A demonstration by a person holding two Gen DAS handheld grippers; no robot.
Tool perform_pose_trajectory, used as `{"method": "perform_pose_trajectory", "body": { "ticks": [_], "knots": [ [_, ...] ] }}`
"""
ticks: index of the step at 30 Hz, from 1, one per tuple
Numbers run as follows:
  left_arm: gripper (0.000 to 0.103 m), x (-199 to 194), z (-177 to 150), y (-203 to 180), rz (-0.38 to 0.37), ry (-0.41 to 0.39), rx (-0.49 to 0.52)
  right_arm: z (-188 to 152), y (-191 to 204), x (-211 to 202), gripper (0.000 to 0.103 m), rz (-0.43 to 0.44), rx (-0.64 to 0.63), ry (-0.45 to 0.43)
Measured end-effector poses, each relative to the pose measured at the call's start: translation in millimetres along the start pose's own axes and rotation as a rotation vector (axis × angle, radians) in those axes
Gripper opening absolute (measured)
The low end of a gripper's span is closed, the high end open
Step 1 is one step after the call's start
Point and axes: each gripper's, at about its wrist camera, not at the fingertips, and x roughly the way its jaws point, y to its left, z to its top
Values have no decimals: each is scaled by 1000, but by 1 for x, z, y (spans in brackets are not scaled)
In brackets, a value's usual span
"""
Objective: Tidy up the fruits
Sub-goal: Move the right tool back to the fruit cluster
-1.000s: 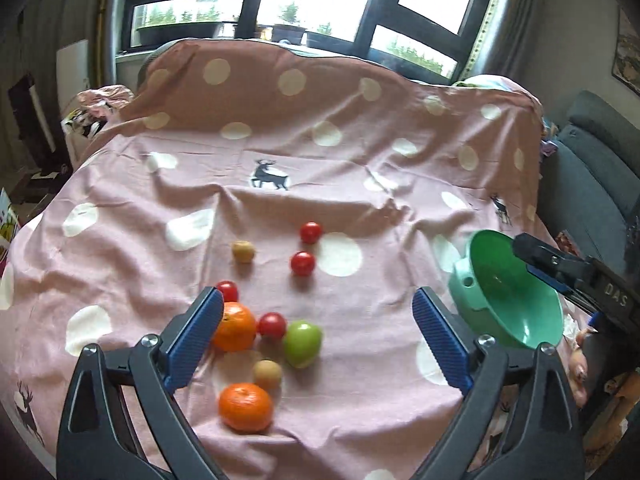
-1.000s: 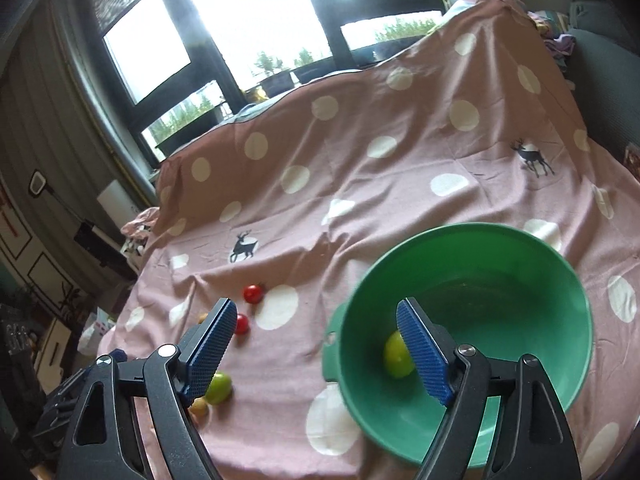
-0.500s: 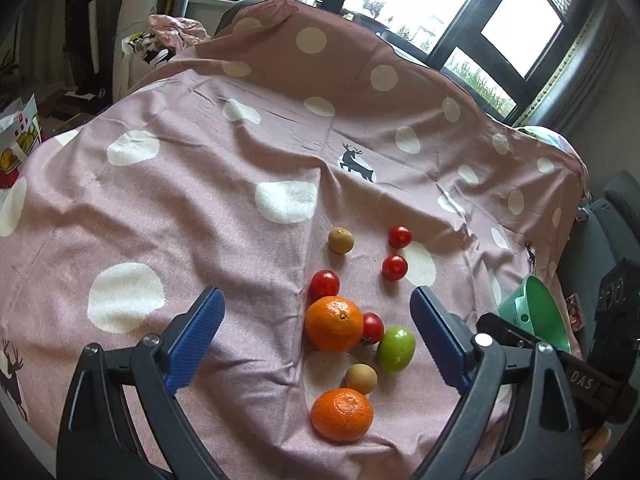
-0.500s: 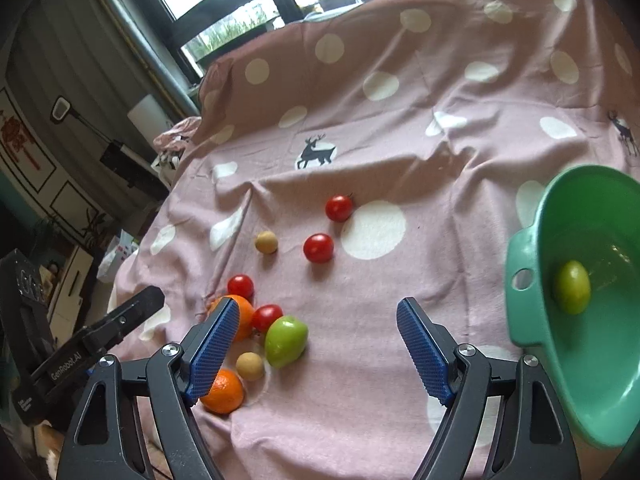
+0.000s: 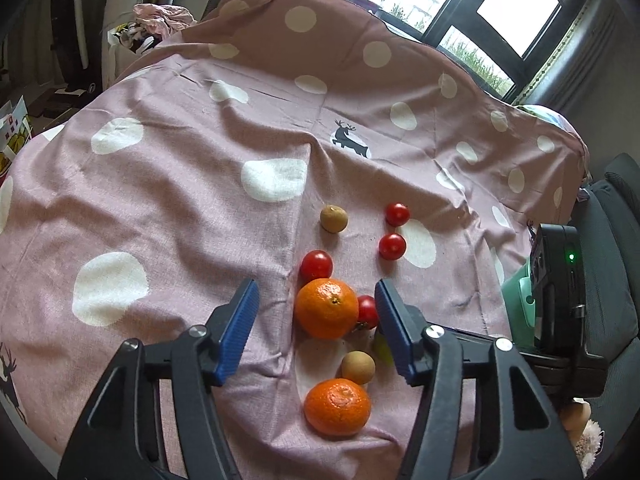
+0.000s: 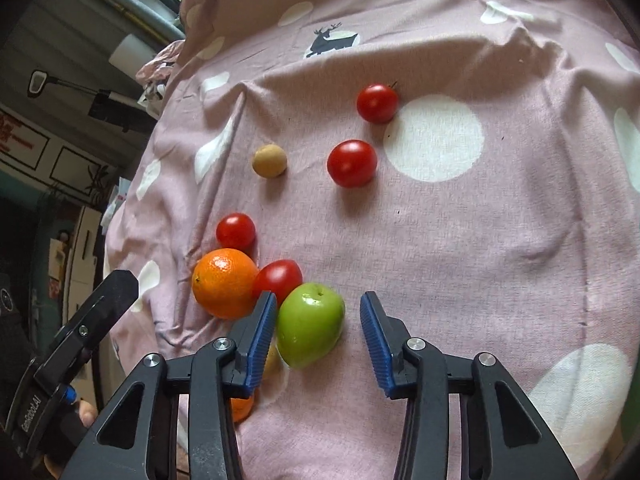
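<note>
Both grippers have closed in, right gripper [image 6: 318, 338] open around the green apple [image 6: 310, 324].

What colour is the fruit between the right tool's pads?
Green, clearest in the right wrist view.

The cloth [image 5: 192, 200] is dusty pink with white polka dots and small dark deer silhouettes [image 5: 347, 136]. On it lie two bright orange mandarins [image 5: 327, 309], four glossy red tomatoes [image 6: 352, 163], a shiny light-green apple [image 6: 310, 329], and two dull tan-brown round fruits [image 5: 333, 219]. Each tool [image 6: 318, 338] has a black frame and ribbed blue pads [image 6: 262, 336]. A mint-green bowl [image 5: 518, 300] edge shows at the right of the left wrist view
</note>
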Motion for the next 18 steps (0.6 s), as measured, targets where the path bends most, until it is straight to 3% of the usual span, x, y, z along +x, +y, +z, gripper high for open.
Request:
{"method": "perform_pose_trajectory", "body": {
  "ticks": [2, 14, 18],
  "knots": [
    [56, 2, -2, -3, -3, 11, 5, -2, 0, 0, 36, 33, -3, 6],
    [47, 17, -16, -40, -67, 75, 101, -21, -24, -40, 36, -91, -7, -25],
    [44, 27, -24, -54, -89, 112, 141, -18, -35, -38, 36, -103, 7, 2]
  ]
}}
